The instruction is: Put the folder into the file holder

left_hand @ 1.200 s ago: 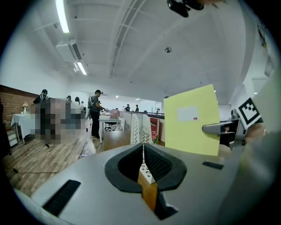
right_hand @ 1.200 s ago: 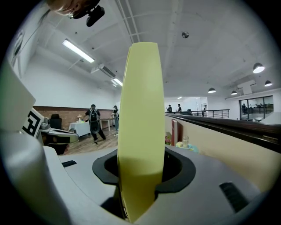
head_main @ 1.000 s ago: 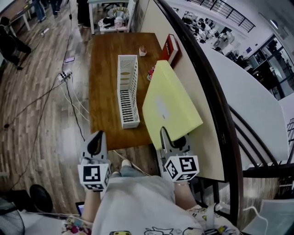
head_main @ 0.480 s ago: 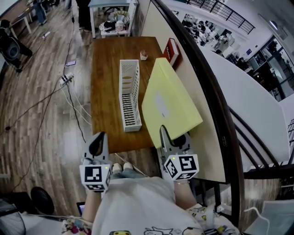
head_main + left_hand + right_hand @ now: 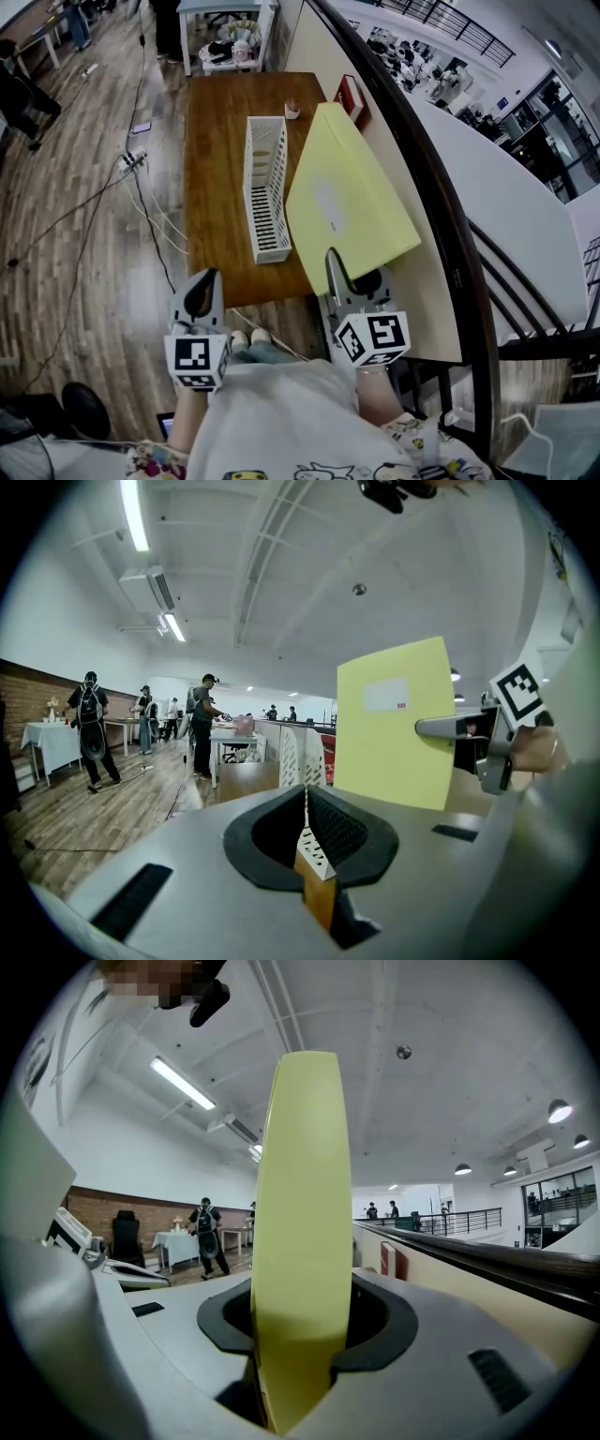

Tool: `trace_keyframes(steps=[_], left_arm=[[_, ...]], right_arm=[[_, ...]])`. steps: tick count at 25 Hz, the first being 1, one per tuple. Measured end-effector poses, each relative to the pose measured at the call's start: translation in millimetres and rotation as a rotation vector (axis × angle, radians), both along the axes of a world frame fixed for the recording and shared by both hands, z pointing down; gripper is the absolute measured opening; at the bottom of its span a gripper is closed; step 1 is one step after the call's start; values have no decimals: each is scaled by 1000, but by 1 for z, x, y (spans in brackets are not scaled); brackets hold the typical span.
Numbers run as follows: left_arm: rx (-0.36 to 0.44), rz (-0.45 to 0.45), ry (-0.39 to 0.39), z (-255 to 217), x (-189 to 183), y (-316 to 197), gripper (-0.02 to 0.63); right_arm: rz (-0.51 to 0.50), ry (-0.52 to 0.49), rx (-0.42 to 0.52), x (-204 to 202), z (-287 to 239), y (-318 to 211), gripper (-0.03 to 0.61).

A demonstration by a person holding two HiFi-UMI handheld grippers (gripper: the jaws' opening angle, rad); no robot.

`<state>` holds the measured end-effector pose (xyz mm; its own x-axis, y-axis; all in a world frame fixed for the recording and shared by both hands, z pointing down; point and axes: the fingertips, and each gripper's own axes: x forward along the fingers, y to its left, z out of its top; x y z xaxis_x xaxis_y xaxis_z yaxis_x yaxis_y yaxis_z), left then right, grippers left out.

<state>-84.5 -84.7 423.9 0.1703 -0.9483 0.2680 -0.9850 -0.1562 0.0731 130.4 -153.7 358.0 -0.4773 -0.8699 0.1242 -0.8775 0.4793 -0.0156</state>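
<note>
Folder (image 5: 349, 202) sits clamped edgewise in the right tongs (image 5: 354, 278).

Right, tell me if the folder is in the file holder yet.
Out. The right gripper clamps the yellow folder, held to the right of the white file holder, whose slot looks empty.

A brown wooden tabletop (image 5: 216, 187) has a red box (image 5: 352, 94) at its far right corner and a small pale object (image 5: 292, 111) just left of that. Left of the tabletop, a power strip (image 5: 131, 159) and cables (image 5: 150, 211) lie on the plank floor (image 5: 75, 244). A white table (image 5: 190, 37) stands beyond its far end.
</note>
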Motion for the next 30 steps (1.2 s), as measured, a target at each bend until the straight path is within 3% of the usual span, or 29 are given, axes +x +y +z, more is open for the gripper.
trace_keyframes(steps=[17, 30], left_arm=[[4, -68, 6, 0, -25, 15, 11], [-19, -89, 11, 8, -37, 8, 11]], right_arm=[[-83, -23, 40, -59, -16, -17, 172], [-63, -51, 74, -86, -15, -59, 172]])
